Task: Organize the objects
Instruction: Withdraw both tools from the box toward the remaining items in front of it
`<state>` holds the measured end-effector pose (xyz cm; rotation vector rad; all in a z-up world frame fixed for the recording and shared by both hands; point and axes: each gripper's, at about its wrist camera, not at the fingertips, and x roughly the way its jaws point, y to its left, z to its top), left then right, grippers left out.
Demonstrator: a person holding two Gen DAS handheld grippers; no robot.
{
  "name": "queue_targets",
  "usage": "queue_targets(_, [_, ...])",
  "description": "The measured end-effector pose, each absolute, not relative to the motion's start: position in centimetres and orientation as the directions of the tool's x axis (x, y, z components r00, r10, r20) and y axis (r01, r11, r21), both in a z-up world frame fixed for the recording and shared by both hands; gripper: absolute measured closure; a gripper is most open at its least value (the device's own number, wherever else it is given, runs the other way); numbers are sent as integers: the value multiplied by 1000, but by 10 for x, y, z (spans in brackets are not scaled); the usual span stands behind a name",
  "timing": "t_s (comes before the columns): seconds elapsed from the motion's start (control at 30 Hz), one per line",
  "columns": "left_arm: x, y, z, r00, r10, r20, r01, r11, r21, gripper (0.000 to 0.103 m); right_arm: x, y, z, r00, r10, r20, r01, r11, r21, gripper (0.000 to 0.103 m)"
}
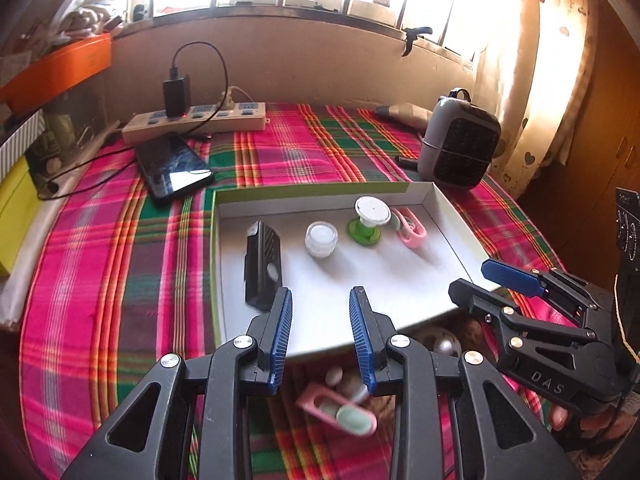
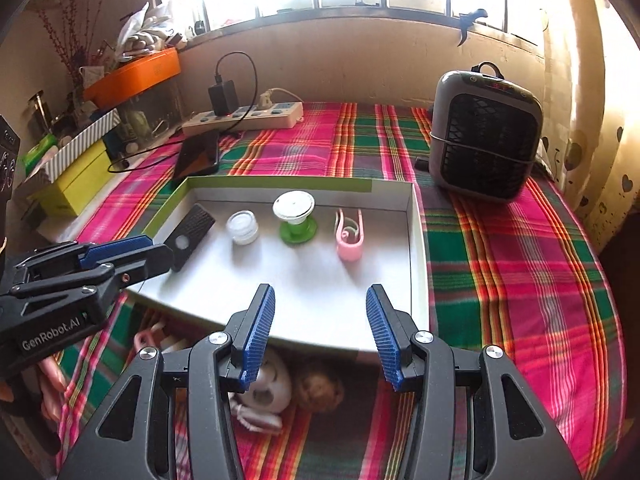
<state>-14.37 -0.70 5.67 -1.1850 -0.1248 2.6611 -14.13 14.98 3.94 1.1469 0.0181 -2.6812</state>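
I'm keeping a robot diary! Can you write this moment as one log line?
left gripper: open, empty | right gripper: open, empty | white tray: four items | loose items: near edge

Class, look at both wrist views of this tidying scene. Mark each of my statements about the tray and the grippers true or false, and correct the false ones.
1. The white tray holds four items in a row. True.
2. The pink clip lies at the opposite end of the row from the black device. True.
3. The left gripper is clamped on the clear jar. False: its jaws are apart with nothing between them; the jar sits in the tray.
4. The grey heater stands inside the tray. False: it stands on the plaid cloth beyond the tray.
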Motion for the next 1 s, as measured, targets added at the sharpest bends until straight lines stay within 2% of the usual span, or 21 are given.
queue_targets(0.4, [-104, -24, 54, -665, 231, -711, -132, -972, -193, 75, -111, 159, 38, -693, -182, -698, 183, -980, 75, 54])
queue_targets(0.5, [-96, -23, 51, -658, 266, -704, -158, -964, -216, 71, -106, 164, 35, -693, -185, -697, 173, -981, 88, 54])
queue_targets(1.0, [-96, -6, 28, -603, 264, -753, -147, -964, -220, 69, -93, 174, 24, -682, -184, -708, 154, -982, 107, 54])
